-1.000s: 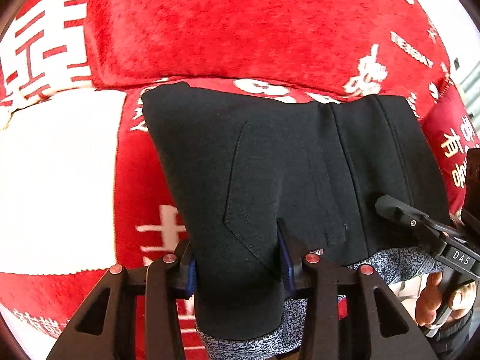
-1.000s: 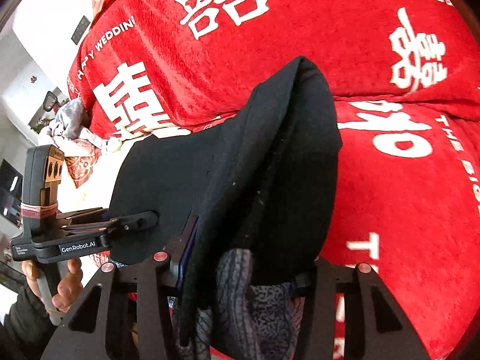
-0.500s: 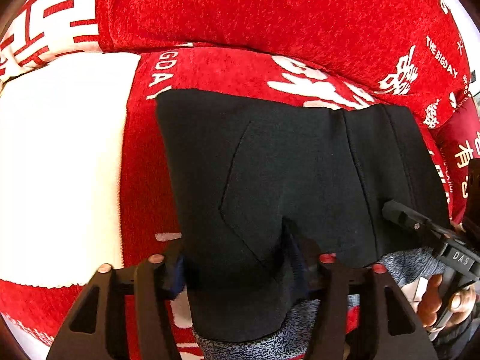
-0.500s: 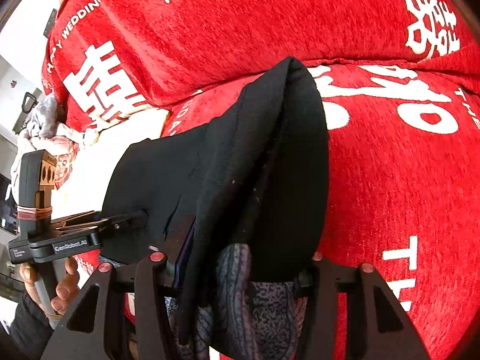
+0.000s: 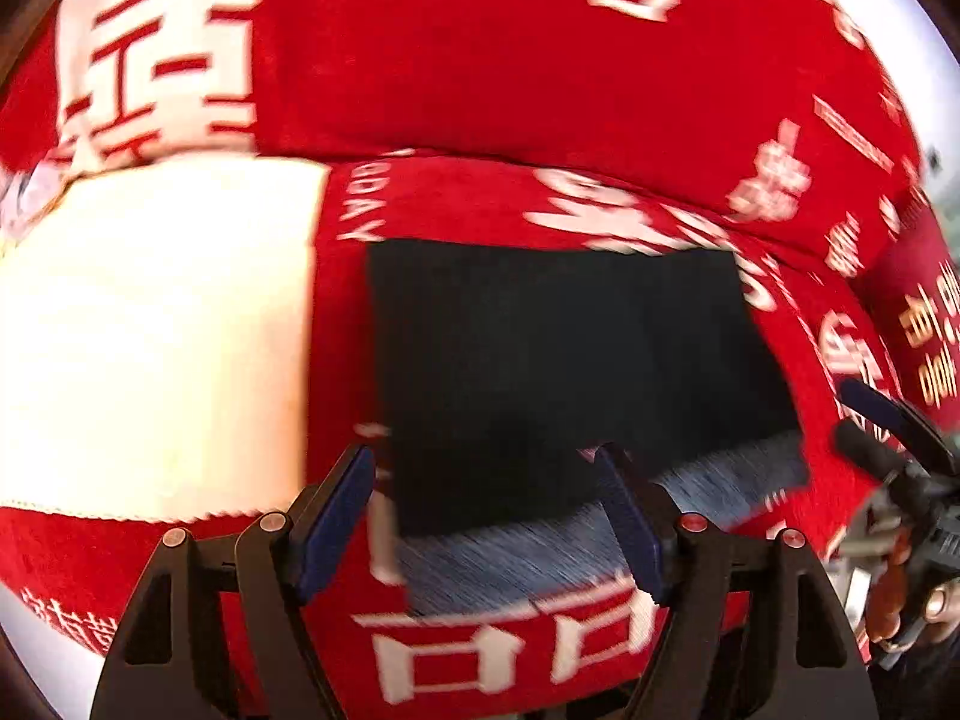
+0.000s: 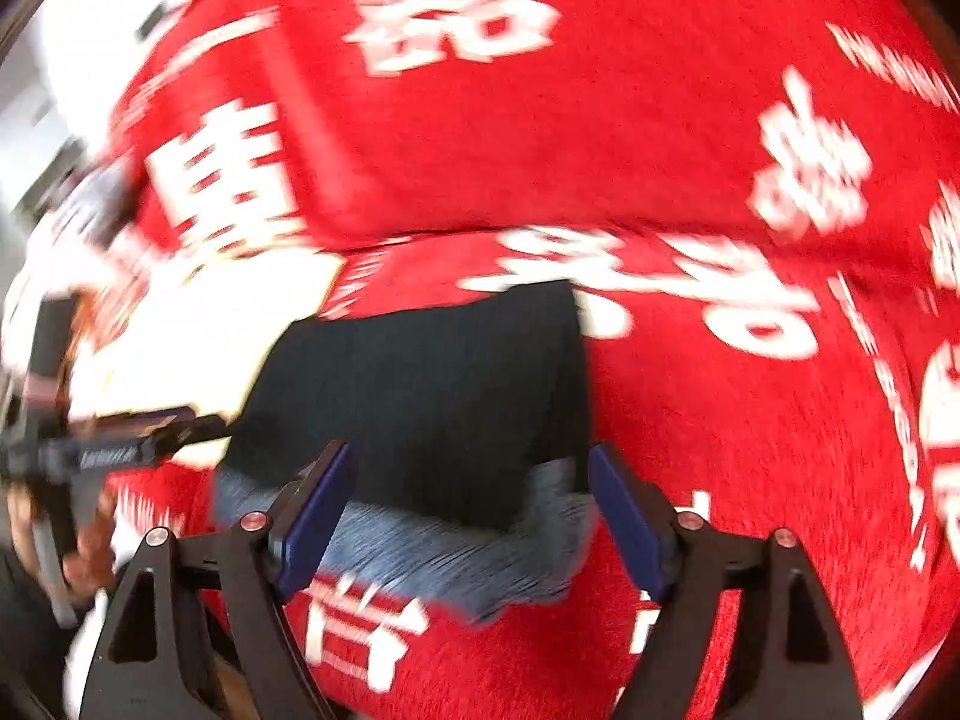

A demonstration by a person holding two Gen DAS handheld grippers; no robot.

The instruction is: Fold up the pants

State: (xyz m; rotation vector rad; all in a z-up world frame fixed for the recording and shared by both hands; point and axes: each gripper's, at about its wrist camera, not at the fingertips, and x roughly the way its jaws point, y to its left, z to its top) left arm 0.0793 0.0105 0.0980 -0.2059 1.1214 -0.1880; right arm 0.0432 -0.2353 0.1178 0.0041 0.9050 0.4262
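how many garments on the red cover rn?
1: the black pants, folded, grey lining showing at the near edge, lying flat on the red cover right of a white patch. Blurred frames; nothing else seen.

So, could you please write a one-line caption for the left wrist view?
Left hand-held gripper, jaws opening, above folded black pants lying on a red plush cover.
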